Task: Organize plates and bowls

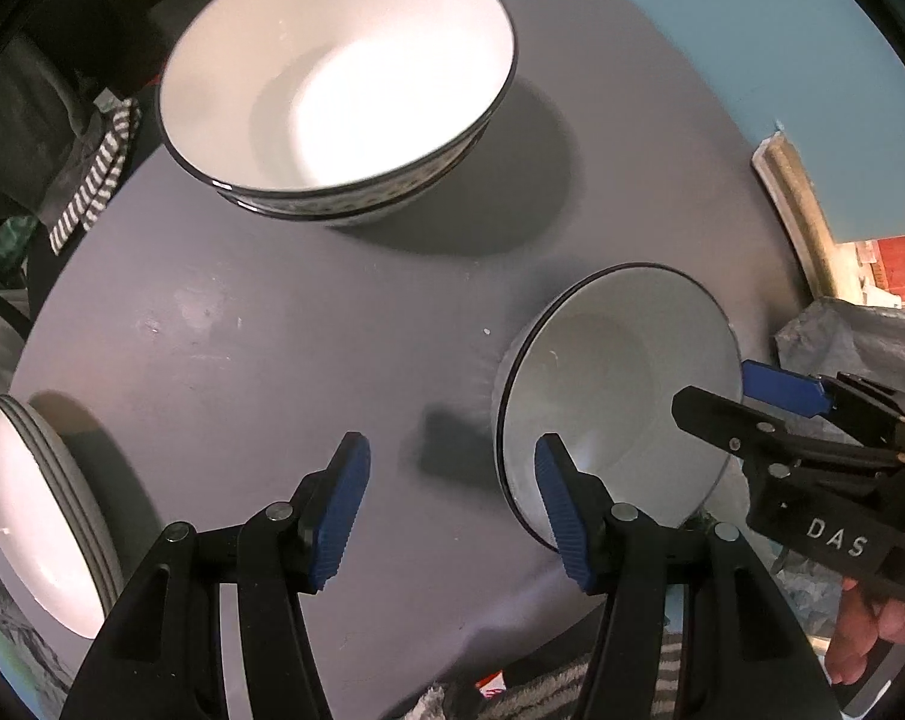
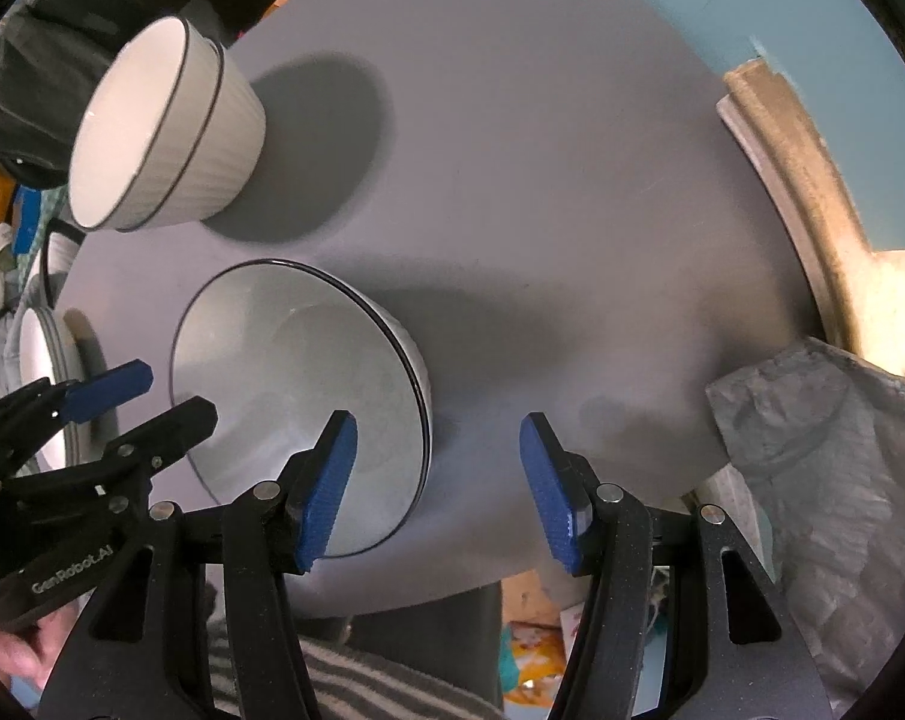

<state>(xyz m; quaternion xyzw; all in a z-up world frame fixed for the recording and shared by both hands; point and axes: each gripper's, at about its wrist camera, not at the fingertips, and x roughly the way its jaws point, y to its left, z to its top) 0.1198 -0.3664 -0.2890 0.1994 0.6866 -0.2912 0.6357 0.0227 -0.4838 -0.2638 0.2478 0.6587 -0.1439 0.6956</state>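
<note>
- Bowl (image 1: 620,384), the single grey one, is seen upright on the round table (image 1: 242,330), near the edge closest to the person.
- Relative to that bowl, the left gripper (image 1: 452,516) is held at one side of the rim and the right gripper (image 2: 437,492) at the opposite side; each inner pad is seen over the rim.
- Both pairs of jaws are parted, nothing grasped.
- Stacked bowls (image 1: 338,96) are set well beyond it, stacked plates (image 1: 38,510) off to the left gripper's side.
- Neither hand is judged nearer.

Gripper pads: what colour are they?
Blue, ribbed pads on black fingers; clearest in the left wrist view.
</note>
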